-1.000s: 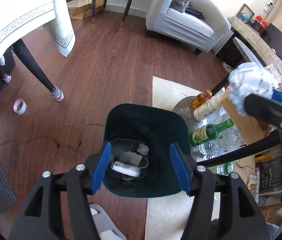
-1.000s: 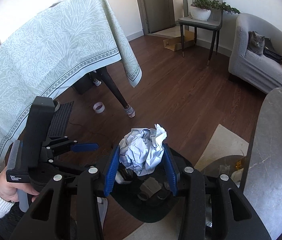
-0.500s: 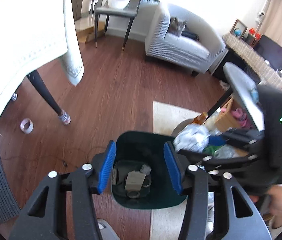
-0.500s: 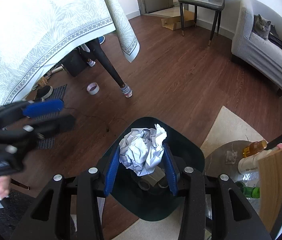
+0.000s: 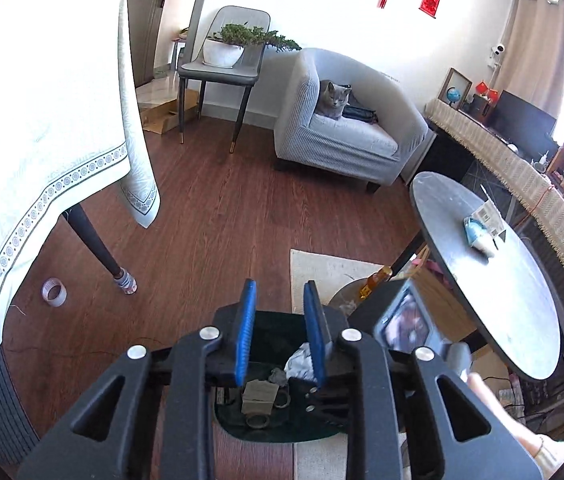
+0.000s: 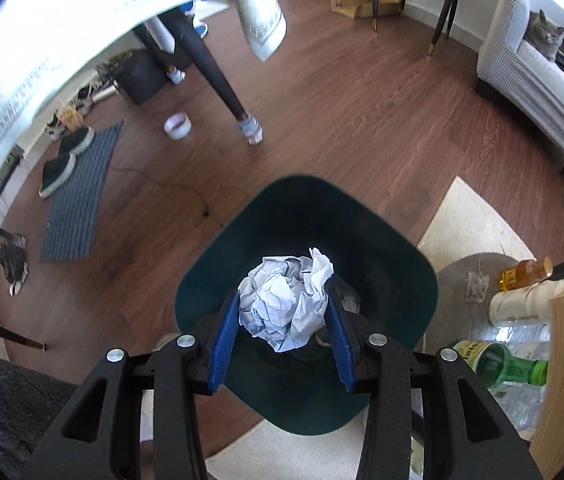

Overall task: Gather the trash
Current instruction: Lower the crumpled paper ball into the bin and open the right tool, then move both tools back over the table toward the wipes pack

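The left hand-held gripper (image 5: 278, 328) hovered over the dark green bin (image 5: 282, 428), its blue pads part-way closed with nothing between them; scraps and a few rings lay at the bin's bottom. The right hand-held gripper (image 6: 282, 332) was clenched on a crumpled paper ball (image 6: 286, 304), held directly above the bin's mouth (image 6: 402, 280). The ball looked very light and soft: it would crush rather than slip, so gripping across its widest part suited it, and it should drop freely. Further right, a green bottle (image 6: 498, 364) showed a label, possibly beginning "Jin", too blurred to be sure. On the round surface (image 5: 522, 300) lay a blue-and-white scrap (image 5: 480, 234).
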The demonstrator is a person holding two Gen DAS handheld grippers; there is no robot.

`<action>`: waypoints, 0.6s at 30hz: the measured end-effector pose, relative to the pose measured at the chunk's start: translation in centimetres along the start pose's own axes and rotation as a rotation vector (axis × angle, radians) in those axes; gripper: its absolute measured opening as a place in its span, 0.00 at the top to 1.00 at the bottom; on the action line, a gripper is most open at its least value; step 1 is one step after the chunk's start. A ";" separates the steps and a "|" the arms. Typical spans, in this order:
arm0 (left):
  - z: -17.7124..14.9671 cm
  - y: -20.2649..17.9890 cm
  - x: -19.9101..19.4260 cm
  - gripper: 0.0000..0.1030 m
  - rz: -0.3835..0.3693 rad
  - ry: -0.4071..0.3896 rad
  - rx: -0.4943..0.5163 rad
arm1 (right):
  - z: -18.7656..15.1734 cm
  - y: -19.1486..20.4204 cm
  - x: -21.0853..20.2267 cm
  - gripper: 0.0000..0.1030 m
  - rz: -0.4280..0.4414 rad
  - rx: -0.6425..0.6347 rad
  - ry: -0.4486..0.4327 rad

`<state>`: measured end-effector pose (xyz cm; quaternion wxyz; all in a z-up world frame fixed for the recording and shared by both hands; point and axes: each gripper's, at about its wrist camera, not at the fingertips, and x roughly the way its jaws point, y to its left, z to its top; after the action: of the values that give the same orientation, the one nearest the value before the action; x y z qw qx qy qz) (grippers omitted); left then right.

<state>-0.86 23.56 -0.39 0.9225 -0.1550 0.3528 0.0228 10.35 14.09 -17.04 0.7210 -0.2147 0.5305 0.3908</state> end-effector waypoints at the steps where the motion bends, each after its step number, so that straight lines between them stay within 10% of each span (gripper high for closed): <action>1: 0.1 -0.2 -0.1 0.76 -0.003 -0.004 -0.003 | -0.2 0.1 0.4 0.58 -0.003 -0.003 0.011; 18: 1.2 -2.2 -1.7 0.75 -0.059 -0.067 -0.022 | -3.0 0.9 3.5 0.44 -0.078 -0.086 0.137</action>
<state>-1.01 21.98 2.19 0.9323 -0.1746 0.3167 0.0046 8.35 13.67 -21.27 0.6877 -0.2921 0.5526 0.3693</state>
